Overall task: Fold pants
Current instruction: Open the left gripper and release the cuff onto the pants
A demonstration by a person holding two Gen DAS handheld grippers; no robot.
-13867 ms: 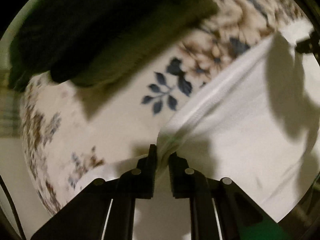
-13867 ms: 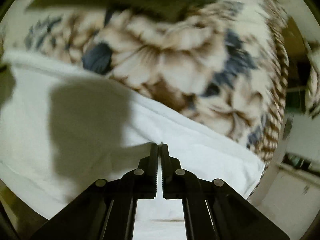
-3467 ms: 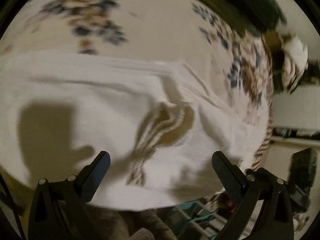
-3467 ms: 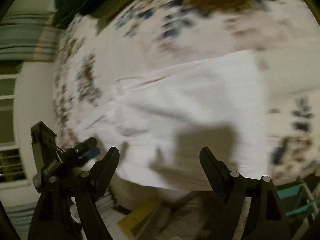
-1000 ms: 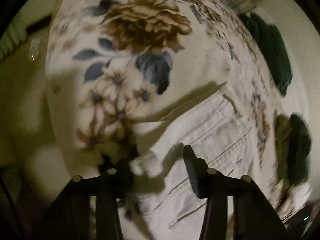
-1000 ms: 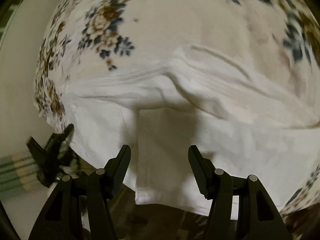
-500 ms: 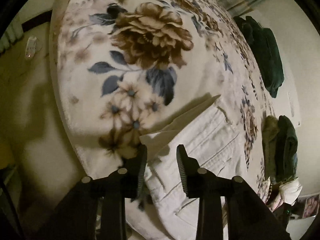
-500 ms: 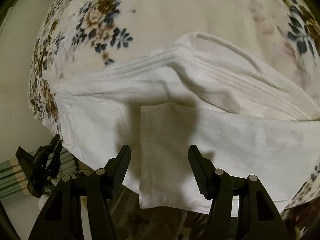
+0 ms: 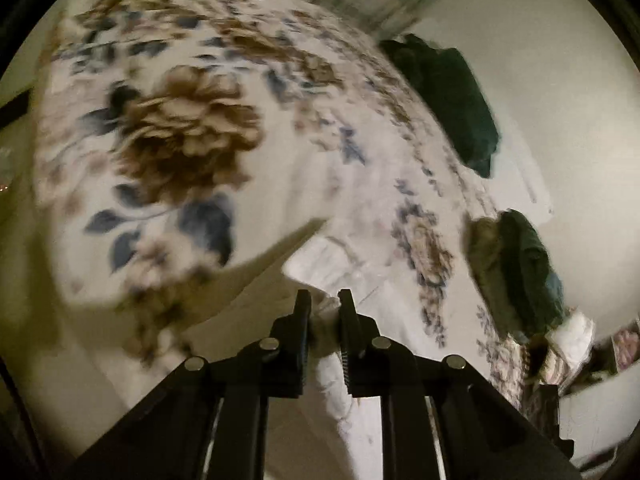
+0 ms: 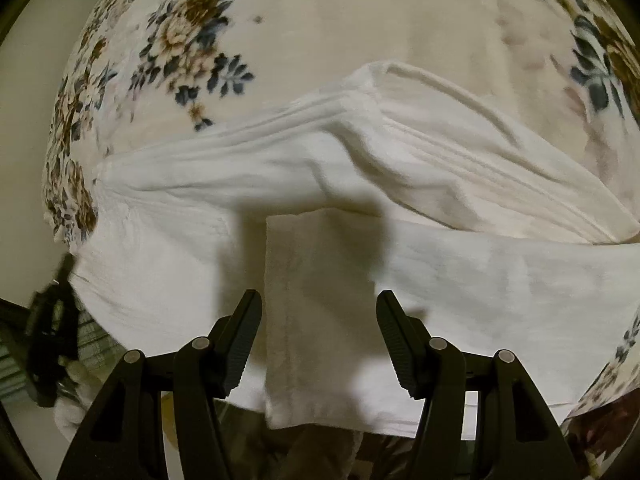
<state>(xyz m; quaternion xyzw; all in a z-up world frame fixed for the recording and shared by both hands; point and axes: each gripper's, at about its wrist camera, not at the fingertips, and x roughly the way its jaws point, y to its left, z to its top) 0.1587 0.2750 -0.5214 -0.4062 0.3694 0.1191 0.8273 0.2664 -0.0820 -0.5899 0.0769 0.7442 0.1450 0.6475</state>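
Pants, white, lie across my flowery bed, partly folded. My left tongs are pinched shut on a corner of them, lifting it a bit. Right tongs hang wide open over the leg hem, gripping nothing.

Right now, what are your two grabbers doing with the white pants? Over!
Left gripper shut on white pants, corner pinched. Right gripper open above the folded leg, holding nothing. Pants half folded on the flowered blanket. Nothing in the way.
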